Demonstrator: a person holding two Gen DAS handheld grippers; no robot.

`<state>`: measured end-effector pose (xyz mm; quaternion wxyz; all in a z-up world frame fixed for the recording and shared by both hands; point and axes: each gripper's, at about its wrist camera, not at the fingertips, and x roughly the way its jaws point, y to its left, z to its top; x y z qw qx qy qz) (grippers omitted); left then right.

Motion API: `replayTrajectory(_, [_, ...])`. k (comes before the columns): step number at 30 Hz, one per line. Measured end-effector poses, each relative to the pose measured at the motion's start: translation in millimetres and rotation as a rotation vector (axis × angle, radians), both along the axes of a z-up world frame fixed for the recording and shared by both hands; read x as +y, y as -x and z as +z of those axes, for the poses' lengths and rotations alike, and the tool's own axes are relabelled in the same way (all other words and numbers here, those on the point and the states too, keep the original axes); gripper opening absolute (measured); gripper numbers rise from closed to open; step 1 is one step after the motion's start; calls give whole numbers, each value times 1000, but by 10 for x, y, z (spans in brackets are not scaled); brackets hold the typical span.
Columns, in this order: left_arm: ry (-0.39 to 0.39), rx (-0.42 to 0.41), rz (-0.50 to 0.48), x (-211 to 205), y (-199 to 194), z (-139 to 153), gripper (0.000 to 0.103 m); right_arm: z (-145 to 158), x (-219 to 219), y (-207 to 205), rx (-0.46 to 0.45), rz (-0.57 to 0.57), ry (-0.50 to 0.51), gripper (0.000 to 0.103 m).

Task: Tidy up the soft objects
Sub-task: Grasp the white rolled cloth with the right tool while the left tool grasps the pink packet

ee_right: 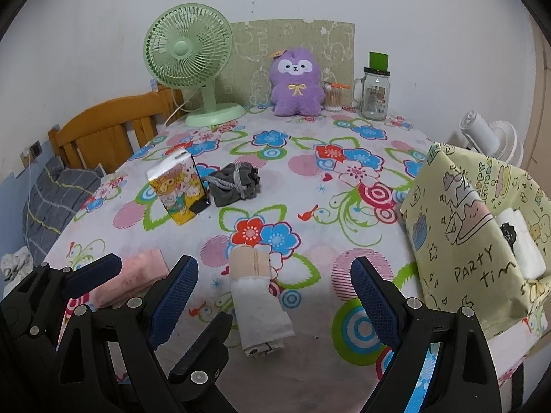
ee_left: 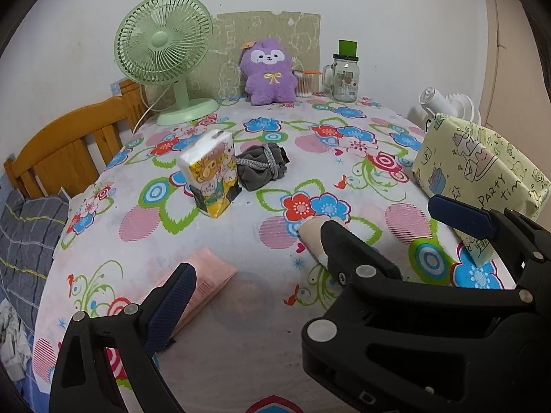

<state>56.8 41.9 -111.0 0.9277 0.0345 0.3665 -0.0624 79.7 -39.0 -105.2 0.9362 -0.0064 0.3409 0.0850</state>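
Pink tissue pack (ee_right: pixel 132 280) is seen lying flat at the near left, beneath the left gripper (ee_right: pixel 137 273), whose jaws are spread with nothing between them. Farther off, an upright cartoon tissue pack (ee_right: pixel 179 189) is touched by a grey pouch (ee_right: pixel 236 182). A rolled beige-and-white cloth (ee_right: pixel 258 296) is framed by the open, empty right gripper (ee_right: pixel 275 304). A yellow box (ee_right: pixel 471 230) is placed at the right.

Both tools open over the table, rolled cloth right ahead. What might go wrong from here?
1. The right tool straddles the rolled cloth; closing could pinch the loose tablecloth too.
2. The left tool hangs close beside it; they may collide.
3. The yellow box sits near the table edge and could be nudged.
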Motion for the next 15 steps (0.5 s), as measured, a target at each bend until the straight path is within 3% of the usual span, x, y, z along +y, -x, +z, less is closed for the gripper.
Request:
replayTrajectory(10, [-3,48,4,-13,-52,-134,98,-158,-21,-60,49,2,-5,91])
replayTrajectory(15, [-10,68,14,-3,-89,-191,98,-244,-21,-119,98,14,-22,78])
